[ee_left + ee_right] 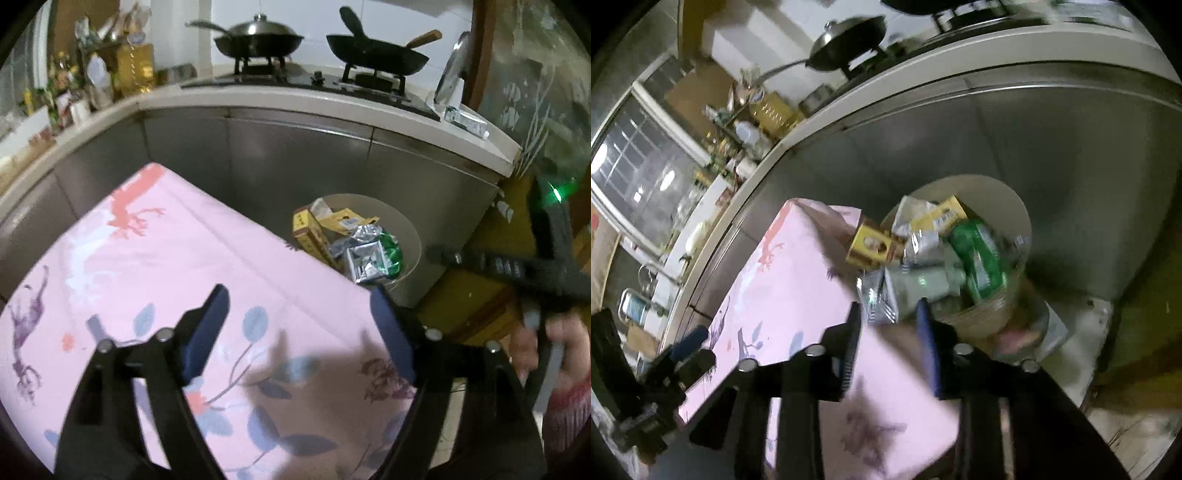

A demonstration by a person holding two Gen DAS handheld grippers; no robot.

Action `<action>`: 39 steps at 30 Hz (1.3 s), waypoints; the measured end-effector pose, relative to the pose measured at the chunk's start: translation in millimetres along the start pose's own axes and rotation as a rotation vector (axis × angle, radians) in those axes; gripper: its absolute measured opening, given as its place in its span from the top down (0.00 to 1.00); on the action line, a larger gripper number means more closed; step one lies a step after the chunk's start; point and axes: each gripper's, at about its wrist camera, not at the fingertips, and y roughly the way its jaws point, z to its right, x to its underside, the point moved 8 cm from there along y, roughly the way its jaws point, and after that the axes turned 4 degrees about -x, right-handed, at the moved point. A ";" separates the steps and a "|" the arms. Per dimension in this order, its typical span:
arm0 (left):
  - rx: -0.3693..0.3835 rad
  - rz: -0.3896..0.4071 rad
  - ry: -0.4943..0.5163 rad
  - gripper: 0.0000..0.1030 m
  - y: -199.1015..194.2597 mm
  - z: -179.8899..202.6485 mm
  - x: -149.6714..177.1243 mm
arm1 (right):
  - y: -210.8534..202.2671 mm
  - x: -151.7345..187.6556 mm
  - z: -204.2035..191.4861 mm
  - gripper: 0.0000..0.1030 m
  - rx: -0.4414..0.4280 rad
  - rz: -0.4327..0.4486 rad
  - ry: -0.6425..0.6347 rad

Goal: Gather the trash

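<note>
The right claw hangs with its jaws apart and nothing between them, over the far corner of the worktop with its pink flowered cover. Just past that corner stands a pale round bin holding a yellow box, silvery wrappers and a green packet. The left claw shows at the worktop's left edge.

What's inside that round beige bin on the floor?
The round beige bin holds a yellow box, a green packet, silvery foil wrappers and a yellow-and-white pouch. Whatever lies beneath that pile is covered.
</note>
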 end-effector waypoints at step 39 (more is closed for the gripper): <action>-0.290 0.108 -0.028 0.06 -88.3 -25.6 36.0 | -83.8 62.0 -74.4 0.50 -0.041 0.236 0.035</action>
